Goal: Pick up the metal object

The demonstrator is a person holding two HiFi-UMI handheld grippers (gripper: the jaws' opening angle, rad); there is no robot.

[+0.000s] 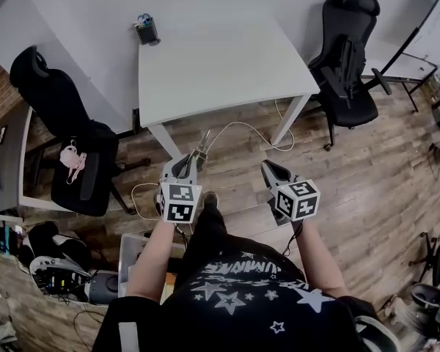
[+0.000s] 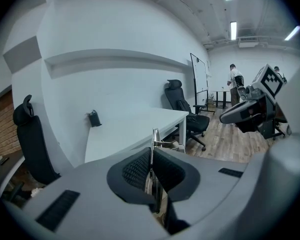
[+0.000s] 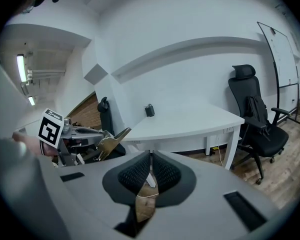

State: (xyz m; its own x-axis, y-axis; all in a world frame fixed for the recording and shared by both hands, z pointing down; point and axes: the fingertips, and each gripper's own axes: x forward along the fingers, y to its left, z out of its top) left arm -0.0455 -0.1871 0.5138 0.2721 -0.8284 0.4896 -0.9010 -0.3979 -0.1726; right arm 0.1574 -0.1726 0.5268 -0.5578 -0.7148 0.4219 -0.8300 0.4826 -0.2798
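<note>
The metal object is a thin, flat piece, something like a bracket. It is off the table and up in the air, clamped between the pads of my left gripper, with its free end poking out past the jaws toward 12 o'clock. I judge it light and rigid but slick, so a bare edge could slide or pivot in the pads. The best hold is across its flat faces and well back from the tip, which is about where the pads sit. The left jaws are nearly together, with only the thickness of the metal between them. In the head view the piece juts from that gripper toward 1 o'clock, over the wooden floor. My right gripper is at 3 o'clock of the left, close but not touching. Its jaws are clenched pad to pad on nothing. The white table stands ahead at 12 o'clock, and a small dark holder sits near its far edge.
</note>
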